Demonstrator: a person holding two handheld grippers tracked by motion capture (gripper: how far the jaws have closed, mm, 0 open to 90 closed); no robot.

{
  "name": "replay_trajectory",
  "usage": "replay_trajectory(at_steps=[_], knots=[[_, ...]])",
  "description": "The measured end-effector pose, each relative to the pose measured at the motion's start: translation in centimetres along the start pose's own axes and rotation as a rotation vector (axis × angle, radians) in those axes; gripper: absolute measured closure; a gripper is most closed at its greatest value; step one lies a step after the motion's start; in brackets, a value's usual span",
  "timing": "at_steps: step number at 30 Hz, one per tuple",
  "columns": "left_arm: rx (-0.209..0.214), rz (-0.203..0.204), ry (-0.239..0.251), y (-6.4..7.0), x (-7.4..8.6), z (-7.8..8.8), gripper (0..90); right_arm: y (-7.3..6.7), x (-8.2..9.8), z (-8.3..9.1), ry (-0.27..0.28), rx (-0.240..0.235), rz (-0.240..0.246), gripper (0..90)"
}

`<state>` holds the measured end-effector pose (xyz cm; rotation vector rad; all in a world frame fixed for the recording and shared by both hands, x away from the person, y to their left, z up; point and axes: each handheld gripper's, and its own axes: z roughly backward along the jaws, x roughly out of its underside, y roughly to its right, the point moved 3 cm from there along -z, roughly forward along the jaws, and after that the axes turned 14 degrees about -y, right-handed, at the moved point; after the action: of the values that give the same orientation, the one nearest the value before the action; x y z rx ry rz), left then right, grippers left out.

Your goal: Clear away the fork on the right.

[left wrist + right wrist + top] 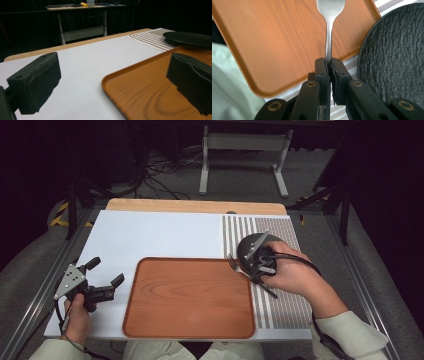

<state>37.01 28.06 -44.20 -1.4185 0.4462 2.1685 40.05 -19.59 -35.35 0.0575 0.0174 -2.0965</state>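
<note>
My right gripper is shut on the neck of a metal fork, at the right edge of a brown wooden tray. In the right gripper view the fork sticks up from the closed jaws of the right gripper, its head over the tray. A black textured plate lies just to the right; in the high view the plate is partly hidden behind the hand. My left gripper stands open and empty left of the tray, its pads wide apart.
A white mat covers the table, with a striped placemat on the right under the plate. A wooden table edge runs along the far side. Beyond it are a metal stand and floor cables.
</note>
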Motion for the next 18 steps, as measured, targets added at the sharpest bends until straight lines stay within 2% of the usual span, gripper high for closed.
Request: replay_trajectory(at_steps=[4, 9, 13, 18], knots=[[0.002, -0.003, 0.003, 0.0, 0.0, 0.0, 0.0, -0.3, -0.6, 0.0, 0.013, -0.024, -0.061, 84.6], [0.004, -0.001, 0.002, 0.0, 0.0, 0.0, 0.0, -0.6, -1.2, -0.1, 0.025, -0.050, -0.102, 84.5], [0.002, -0.002, -0.002, 0.0, 0.0, 0.0, 0.0, -0.9, -1.8, -0.3, 0.044, -0.076, -0.165, 84.5], [0.001, 0.000, -0.002, 0.0, 0.0, 0.0, 0.0, -1.4, -2.2, -0.5, 0.040, -0.124, -0.245, 84.5]])
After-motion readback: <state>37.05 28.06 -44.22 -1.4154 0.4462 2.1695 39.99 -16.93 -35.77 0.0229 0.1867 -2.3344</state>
